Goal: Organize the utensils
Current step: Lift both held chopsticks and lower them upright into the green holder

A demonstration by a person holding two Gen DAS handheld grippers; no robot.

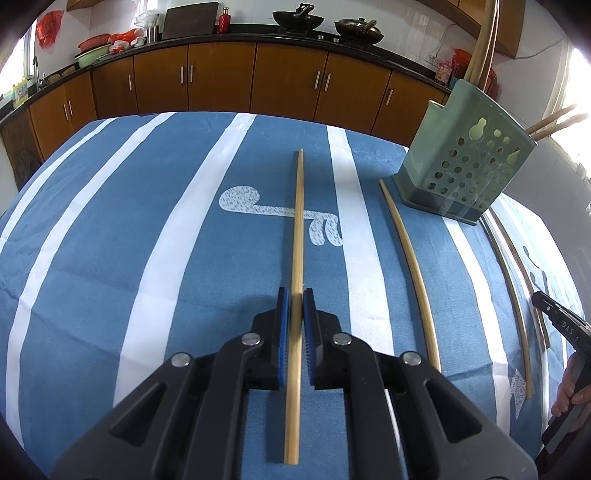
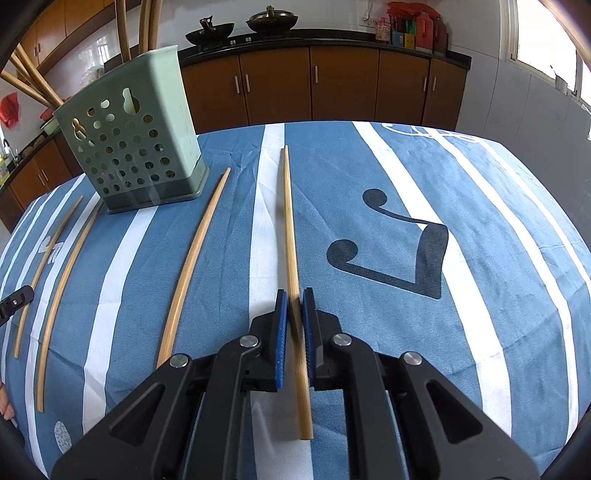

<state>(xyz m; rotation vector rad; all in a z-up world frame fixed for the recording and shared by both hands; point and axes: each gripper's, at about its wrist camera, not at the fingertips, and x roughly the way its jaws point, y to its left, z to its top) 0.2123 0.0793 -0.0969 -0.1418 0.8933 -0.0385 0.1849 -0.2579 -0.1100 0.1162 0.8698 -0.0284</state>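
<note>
On the blue cloth with white stripes (image 1: 110, 240), which covers the table, several wooden chopsticks lie in rows, all pointing away from the cameras. Between the blue pads of the left gripper (image 1: 295, 295) runs one chopstick (image 1: 298, 221); the jaws stand narrow on both sides of it, but the pictures do not show clearly if the pads press it or only stand beside it. Its thick end lies under the gripper body and its thin end reaches far forward on the cloth.

To the right of it another chopstick (image 1: 410, 266) lies alone, and its far end comes near the base of the green holder (image 1: 465, 162). This holder is a plastic basket with round holes; it stands upright on the cloth, and chopsticks (image 1: 484, 40) already stand in it and lean out over its rim. Two more chopsticks (image 1: 513, 291) lie close together at the right.

The right gripper (image 2: 294, 295) is in the same posture: a chopstick (image 2: 290, 229) passes between its blue pads, with the jaws nearly closed around it, and whether they truly grip cannot be told. In the right wrist view the green holder (image 2: 136, 136) stands at the left, with three other chopsticks (image 2: 192, 266) lying on the cloth below it. Behind the table brown kitchen cabinets (image 2: 347, 85) are seen, with two woks (image 2: 210, 31) on the counter.
</note>
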